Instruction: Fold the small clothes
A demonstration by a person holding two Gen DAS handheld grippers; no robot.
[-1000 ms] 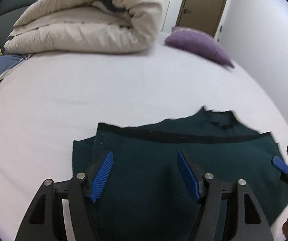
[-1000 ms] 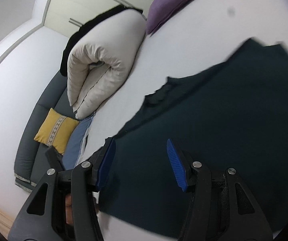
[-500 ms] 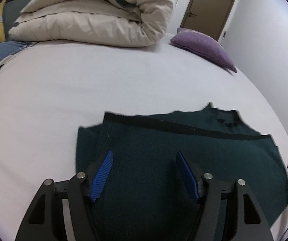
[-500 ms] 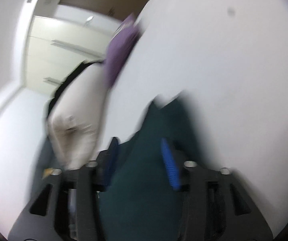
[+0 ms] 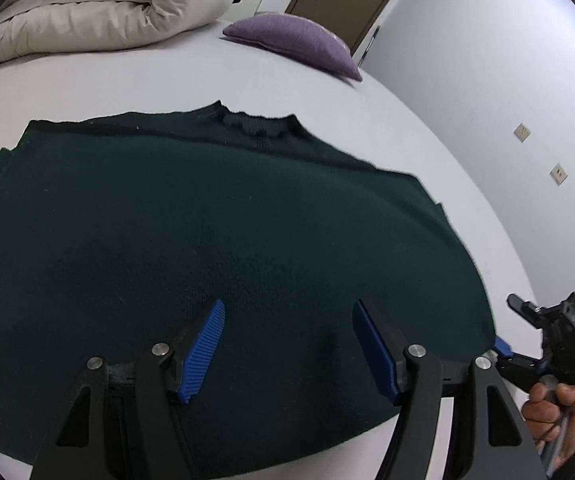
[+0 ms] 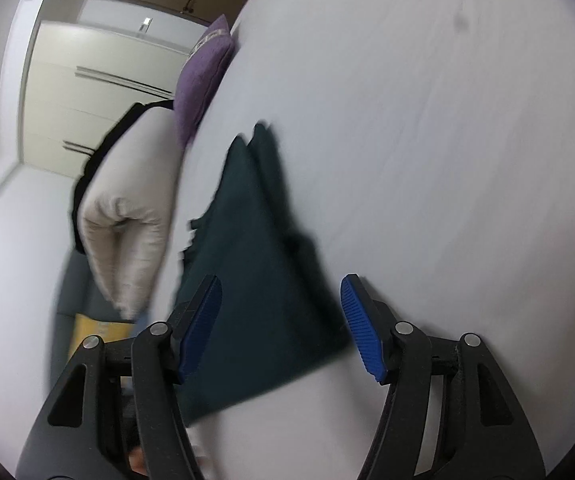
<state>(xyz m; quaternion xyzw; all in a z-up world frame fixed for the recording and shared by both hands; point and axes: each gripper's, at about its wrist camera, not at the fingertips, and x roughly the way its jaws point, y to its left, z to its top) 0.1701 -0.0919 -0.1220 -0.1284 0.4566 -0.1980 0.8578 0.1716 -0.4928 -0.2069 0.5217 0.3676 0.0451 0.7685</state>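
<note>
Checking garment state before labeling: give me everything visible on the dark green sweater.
The dark green sweater looks like a fine knit with a ribbed neckline at the far edge. It lies flat on the white bed, one side apparently folded in. The left gripper is open above its near hem; the right gripper is open at its right edge. Neither visibly grips it.

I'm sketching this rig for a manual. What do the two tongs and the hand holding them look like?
Both tongs, left and right, have matte black angular frames with triangular cut-outs, silver round screws, and ribbed bright-blue pads on the fingers. The bare hand holding the right tongs shows no sleeve or glove.
</note>
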